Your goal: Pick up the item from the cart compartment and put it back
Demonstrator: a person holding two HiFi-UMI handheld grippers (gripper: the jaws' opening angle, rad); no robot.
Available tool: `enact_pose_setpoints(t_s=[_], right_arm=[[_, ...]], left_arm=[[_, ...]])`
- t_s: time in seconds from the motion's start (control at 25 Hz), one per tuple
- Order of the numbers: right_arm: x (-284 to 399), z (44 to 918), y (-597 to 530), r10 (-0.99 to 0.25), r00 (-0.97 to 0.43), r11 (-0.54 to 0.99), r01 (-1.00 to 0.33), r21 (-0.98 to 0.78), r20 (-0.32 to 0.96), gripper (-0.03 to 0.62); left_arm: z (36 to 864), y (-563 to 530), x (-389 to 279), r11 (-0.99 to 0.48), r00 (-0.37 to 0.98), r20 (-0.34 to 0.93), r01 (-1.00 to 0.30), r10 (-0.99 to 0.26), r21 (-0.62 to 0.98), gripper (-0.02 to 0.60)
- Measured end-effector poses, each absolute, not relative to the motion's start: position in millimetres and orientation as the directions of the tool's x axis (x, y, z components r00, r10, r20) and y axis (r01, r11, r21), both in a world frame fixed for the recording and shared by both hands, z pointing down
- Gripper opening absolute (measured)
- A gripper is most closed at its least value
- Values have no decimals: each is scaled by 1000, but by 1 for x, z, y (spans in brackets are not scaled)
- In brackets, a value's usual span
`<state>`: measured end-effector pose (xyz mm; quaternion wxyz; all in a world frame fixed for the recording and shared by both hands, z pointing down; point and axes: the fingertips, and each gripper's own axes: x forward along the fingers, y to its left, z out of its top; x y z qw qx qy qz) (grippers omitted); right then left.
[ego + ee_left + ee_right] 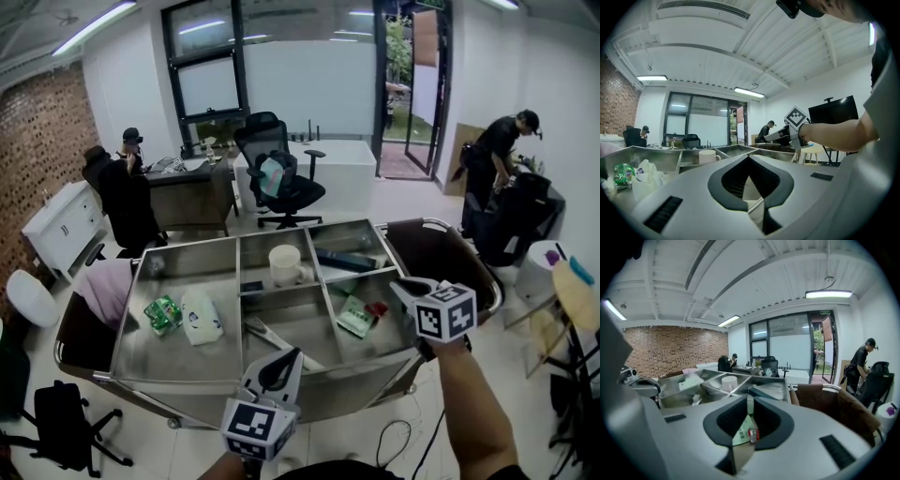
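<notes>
A green-and-white carton with a red cap (359, 316) lies in the front right compartment of the steel cart (178, 380). My right gripper (401, 287) hovers above that compartment's right edge, apart from the carton. In the right gripper view its jaws (749, 400) stand a narrow slit apart, with nothing pressed between them. The carton (743, 432) shows below them through the gap. My left gripper (281, 364) hangs over the cart's front wall. Its tips (749, 157) meet and hold nothing.
Other compartments hold a white mug (284, 264), a dark box (345, 260), a green packet (162, 312), a white bag (200, 319) and a white tool (270, 336). A brown bag (436, 253) hangs at the cart's right end. Office chairs, desks and people stand behind.
</notes>
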<state>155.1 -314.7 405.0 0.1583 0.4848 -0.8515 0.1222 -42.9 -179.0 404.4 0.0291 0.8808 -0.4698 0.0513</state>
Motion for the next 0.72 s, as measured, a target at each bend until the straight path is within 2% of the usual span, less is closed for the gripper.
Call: enact_pose_setpoints(t_s=[0.04, 0.08, 0.32, 0.72], right_arm=[[154, 401, -311, -791, -481, 500, -864, -53, 378, 5], [153, 398, -306, -793, -484, 503, -863, -50, 371, 2], [148, 381, -273, -811, -491, 509, -860, -31, 317, 2], [146, 378, -196, -819, -523, 512, -852, -108, 237, 2]], left_arm=[[404, -178, -43, -557, 553, 117, -831, -825, 4, 0], [403, -178, -43, -557, 554, 117, -830, -824, 5, 0], [406, -174, -41, -558, 555, 123, -830, -823, 9, 0], [416, -170, -43, -562, 556, 141, -827, -819, -9, 0]])
